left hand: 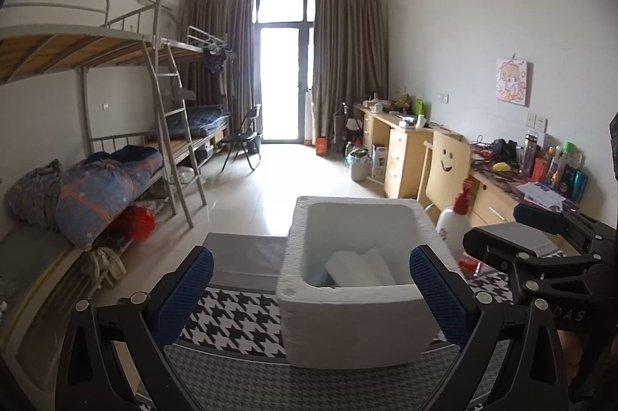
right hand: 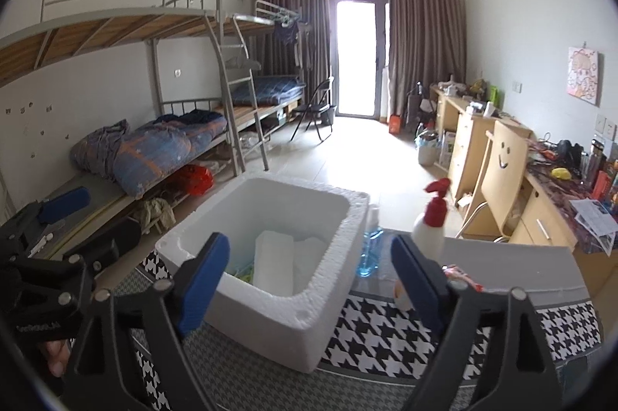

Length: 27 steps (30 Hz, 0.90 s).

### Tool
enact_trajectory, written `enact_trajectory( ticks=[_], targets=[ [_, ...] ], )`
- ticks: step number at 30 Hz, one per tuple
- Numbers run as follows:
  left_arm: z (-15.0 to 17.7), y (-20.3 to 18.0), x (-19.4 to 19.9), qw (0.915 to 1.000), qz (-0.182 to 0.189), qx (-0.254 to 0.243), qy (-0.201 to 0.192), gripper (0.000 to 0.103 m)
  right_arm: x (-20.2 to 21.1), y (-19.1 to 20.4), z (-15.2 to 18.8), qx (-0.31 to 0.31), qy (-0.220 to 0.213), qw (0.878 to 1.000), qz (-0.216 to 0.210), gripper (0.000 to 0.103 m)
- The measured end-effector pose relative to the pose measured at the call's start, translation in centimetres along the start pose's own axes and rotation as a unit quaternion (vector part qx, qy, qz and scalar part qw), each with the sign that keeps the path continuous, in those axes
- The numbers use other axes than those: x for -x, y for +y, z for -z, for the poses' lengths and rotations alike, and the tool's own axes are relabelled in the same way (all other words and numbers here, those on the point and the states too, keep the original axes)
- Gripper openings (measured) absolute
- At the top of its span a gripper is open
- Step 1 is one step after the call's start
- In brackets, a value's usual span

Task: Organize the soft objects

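A white foam box (left hand: 347,318) stands on a table with a black-and-white houndstooth cloth (left hand: 231,326). It also shows in the right wrist view (right hand: 278,318). Inside lie white soft folded pieces (left hand: 359,268) (right hand: 274,264). My left gripper (left hand: 311,291) is open and empty, held in front of the box's near wall. My right gripper (right hand: 309,275) is open and empty, over the box's near right corner. Each gripper shows in the other's view, the right one (left hand: 540,248) beside the box's right and the left one (right hand: 58,248) at its left.
A white spray bottle with a red nozzle (right hand: 430,221) and a clear blue bottle (right hand: 369,248) stand right of the box. A small red-and-white item (right hand: 459,279) lies by my right finger. A smiley-backed chair (left hand: 448,163), desks and bunk beds (left hand: 100,179) stand beyond.
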<state>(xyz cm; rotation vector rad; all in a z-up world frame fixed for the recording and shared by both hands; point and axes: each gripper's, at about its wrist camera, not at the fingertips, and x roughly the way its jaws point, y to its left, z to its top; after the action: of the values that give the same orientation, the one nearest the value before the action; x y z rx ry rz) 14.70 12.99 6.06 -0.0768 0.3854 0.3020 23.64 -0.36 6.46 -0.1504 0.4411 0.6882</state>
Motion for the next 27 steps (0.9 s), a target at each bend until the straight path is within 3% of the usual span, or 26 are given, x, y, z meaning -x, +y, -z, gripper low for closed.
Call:
enact_trajectory(
  ticks=[3, 27],
  targets=[
    [0.1, -0.4, 0.4, 1.0, 0.008, -0.001, -0.002, 0.102, 0.9, -0.2, 0.5, -0.001, -0.01, 1.0, 0.003, 0.097],
    [2.3, -3.9, 5.2, 0.9982, 0.047, 0.001, -0.035, 0.102, 8.4, -2.7, 4.6, -0.023, -0.059, 0.997, 0.036, 0.097]
  ],
)
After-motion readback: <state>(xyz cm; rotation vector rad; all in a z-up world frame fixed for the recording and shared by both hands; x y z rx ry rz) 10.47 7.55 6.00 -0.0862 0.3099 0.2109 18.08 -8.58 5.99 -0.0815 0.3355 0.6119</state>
